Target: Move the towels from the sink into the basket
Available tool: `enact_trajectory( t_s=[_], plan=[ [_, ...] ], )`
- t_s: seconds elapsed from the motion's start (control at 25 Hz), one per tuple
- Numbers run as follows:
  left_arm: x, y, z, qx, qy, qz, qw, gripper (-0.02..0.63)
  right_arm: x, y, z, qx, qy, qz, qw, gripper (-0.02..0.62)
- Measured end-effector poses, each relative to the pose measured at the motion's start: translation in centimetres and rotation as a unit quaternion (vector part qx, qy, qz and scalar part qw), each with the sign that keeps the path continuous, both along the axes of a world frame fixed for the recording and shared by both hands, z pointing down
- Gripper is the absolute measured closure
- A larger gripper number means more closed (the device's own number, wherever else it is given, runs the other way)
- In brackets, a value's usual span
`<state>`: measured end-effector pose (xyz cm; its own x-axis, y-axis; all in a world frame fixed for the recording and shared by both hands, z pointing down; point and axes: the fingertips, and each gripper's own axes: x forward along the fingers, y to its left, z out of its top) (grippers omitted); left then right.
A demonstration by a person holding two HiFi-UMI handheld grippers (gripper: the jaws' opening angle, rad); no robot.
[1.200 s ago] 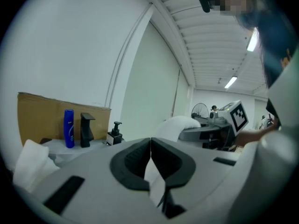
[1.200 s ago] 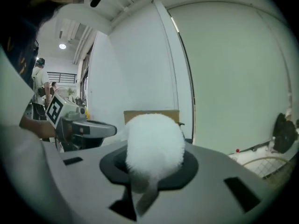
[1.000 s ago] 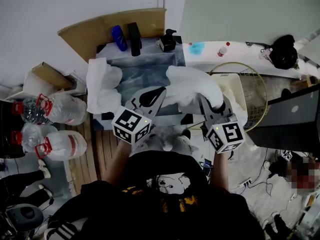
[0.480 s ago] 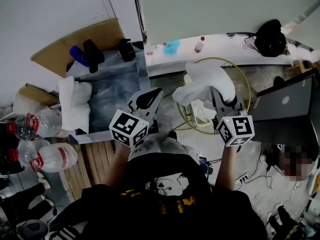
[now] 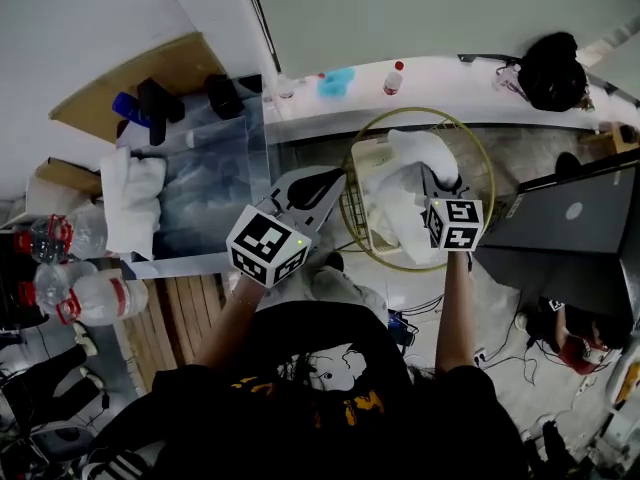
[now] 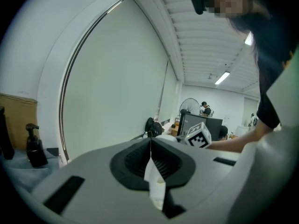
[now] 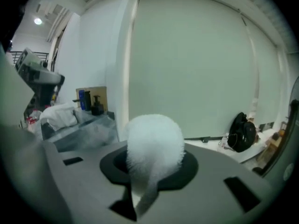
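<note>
My right gripper (image 5: 438,180) is shut on a fluffy white towel (image 5: 420,152). It holds the towel over the round gold wire basket (image 5: 487,164), and the cloth hangs down inside the rim. More white towel (image 5: 392,214) lies in the basket. In the right gripper view the towel (image 7: 155,143) bulges up between the jaws. My left gripper (image 5: 322,181) hovers between the sink (image 5: 215,183) and the basket, with its jaws shut; only a thin white sliver shows low between them (image 6: 150,146). Another white towel (image 5: 130,200) is draped over the sink's left edge.
Dark bottles (image 5: 155,98) and a soap dispenser (image 5: 222,96) stand at the back of the sink. Large water jugs (image 5: 95,298) lie on the floor to the left. A white ledge (image 5: 440,73) runs behind the basket, with a black bag (image 5: 550,66) on it. A dark grey unit (image 5: 560,238) stands to the right.
My right gripper has carried the towel rightward, from above the sink to over the basket, and has lowered it inside the rim. The left gripper came along, still shut.
</note>
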<state>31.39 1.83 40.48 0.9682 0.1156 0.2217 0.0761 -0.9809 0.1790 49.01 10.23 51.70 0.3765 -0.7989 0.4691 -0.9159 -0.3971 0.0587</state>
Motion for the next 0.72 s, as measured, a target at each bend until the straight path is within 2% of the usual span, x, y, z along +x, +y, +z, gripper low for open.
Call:
enact_trajectory(
  t_s=[0.16, 0.28, 0.48, 0.64, 0.72],
  plan=[
    [1.1, 1.2, 0.4, 0.009, -0.015, 0.012, 0.9998, 0.598, 2.6, 0.3, 8.0, -0.085, -0.025, -0.013, 0.996, 0.509],
    [1.5, 1.0, 1.0, 0.010, -0.028, 0.004, 0.9995, 0.598, 3.8, 0.6, 13.4, -0.130, -0.060, -0.013, 0.990, 0.506],
    [1.9, 0.1, 1.5, 0.011, -0.043, -0.013, 0.9989, 0.598, 4.2, 0.5, 19.8, -0.169, -0.115, -0.011, 0.979, 0.471],
    [1.8, -0.5, 2.2, 0.010, -0.055, -0.020, 0.9982, 0.598, 4.6, 0.2, 22.1, -0.178, -0.137, 0.009, 0.974, 0.345],
    [1.7, -0.6, 2.6, 0.010, -0.059, -0.022, 0.9980, 0.598, 4.7, 0.2, 21.8, -0.165, -0.147, 0.019, 0.975, 0.325]
  ],
)
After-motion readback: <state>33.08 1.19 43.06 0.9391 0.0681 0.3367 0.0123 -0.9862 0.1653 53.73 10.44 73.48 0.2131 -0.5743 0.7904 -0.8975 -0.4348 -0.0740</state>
